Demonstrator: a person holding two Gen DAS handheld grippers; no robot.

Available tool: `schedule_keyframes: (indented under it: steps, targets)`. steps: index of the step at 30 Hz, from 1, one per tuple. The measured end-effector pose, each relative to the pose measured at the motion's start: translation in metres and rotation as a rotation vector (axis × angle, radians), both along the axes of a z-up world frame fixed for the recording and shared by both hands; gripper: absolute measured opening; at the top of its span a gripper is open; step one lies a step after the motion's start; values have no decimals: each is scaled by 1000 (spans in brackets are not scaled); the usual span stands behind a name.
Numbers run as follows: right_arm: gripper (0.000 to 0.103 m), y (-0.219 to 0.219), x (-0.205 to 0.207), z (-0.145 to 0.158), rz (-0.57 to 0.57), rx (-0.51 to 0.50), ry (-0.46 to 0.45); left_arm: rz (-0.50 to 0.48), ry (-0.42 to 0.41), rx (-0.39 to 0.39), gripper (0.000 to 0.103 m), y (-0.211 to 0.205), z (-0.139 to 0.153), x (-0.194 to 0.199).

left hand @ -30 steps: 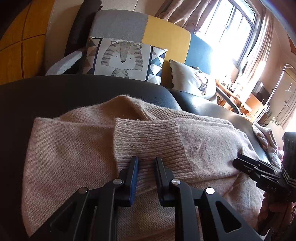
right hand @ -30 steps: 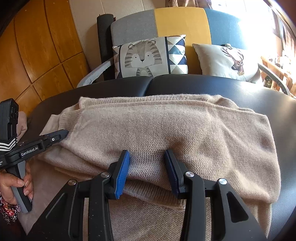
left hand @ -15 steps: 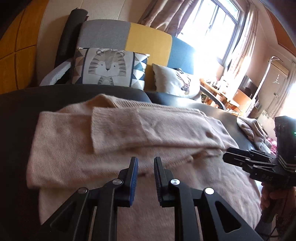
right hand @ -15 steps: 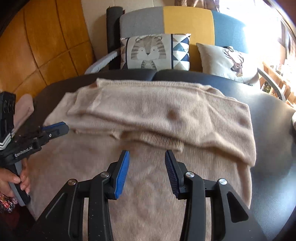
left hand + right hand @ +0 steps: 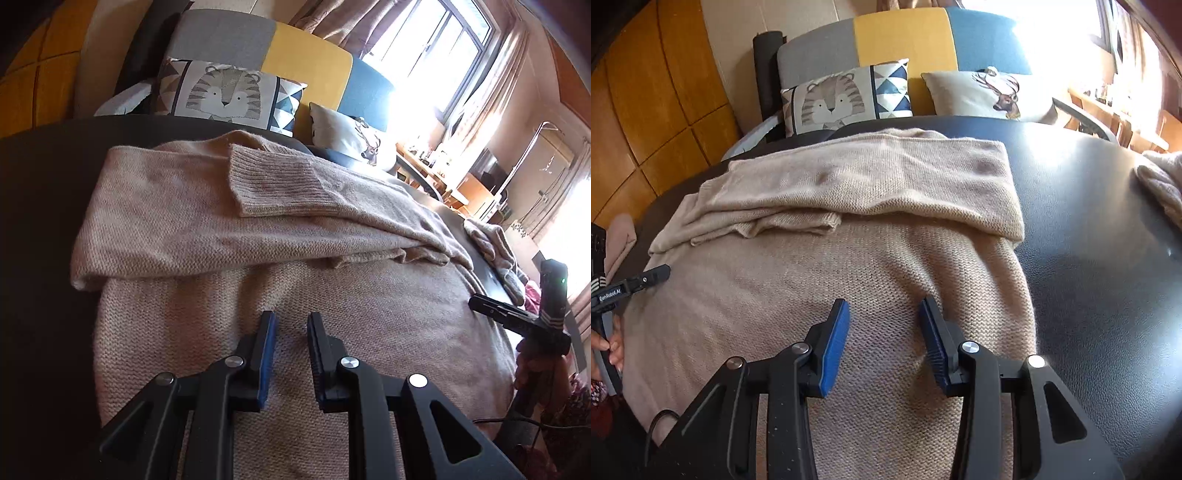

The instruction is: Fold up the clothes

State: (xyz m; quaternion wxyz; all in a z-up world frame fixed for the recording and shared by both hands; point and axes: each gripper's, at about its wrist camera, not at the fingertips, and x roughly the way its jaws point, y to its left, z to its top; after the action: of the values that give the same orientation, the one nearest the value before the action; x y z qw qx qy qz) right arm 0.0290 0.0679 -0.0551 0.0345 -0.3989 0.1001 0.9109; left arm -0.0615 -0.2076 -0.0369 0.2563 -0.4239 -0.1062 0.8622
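The beige sweater lies flat on the black bench, far part folded over; near half remains unfolded. The left gripper and right gripper hover above it, fingers spread, empty.

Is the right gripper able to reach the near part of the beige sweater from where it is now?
Probably yes. The right gripper hangs over the sweater with its jaws apart and empty, and nothing lies between them and the knit below.
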Motion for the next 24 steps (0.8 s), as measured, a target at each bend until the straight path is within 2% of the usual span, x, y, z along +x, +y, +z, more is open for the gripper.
schedule_keyframes:
  steps: [3, 6, 9, 12, 14, 17, 22, 24]
  targets:
    - [43, 4, 21, 12, -38, -82, 27, 4, 6, -23, 17, 0, 5, 3]
    - [43, 7, 42, 22, -69, -149, 40, -2, 83, -97, 17, 0, 19, 29]
    - [43, 4, 64, 20, -64, -148, -4, -48, 149, -105, 19, -3, 27, 61]
    - [43, 4, 79, 10, -74, -98, -62, -65, 183, -225, 21, 2, 16, 78]
    - [43, 10, 90, 6, -76, -92, -44, -76, 208, -242, 23, -3, 4, 81]
    - [43, 20, 95, 7, -96, -83, -46, -84, 243, -243, 25, -8, 1, 85]
    - [43, 30, 101, 16, -139, -203, -29, -83, 240, -265, 25, -13, 7, 90]
    - [43, 33, 106, 16, -156, -212, -46, -75, 228, -254, 25, -21, 11, 94]
